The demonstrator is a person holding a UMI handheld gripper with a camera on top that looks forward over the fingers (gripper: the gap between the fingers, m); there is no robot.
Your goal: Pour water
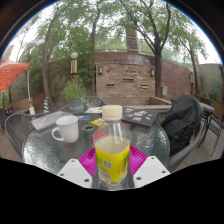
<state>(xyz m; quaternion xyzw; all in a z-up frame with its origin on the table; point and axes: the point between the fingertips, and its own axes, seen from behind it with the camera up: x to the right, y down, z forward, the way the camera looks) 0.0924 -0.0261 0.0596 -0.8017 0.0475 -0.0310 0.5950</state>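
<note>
Gripper (112, 168) clamps bottle (112, 147) — yellow liquid, cream cap; upright.

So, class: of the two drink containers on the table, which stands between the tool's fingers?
The bottle of yellow liquid with a pale cap, between the tool fingers; the white mug stands farther off, beyond them.

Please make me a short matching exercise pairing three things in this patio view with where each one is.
Things:
1. bottle
2. white mug
3. black chair

Places:
A. beside the glass table, off to the bottle's right
B. between the pink pads of the hand-held gripper
C. on the table, beyond the fingers and left of the bottle

Pairs: 1-B, 2-C, 3-A
</note>
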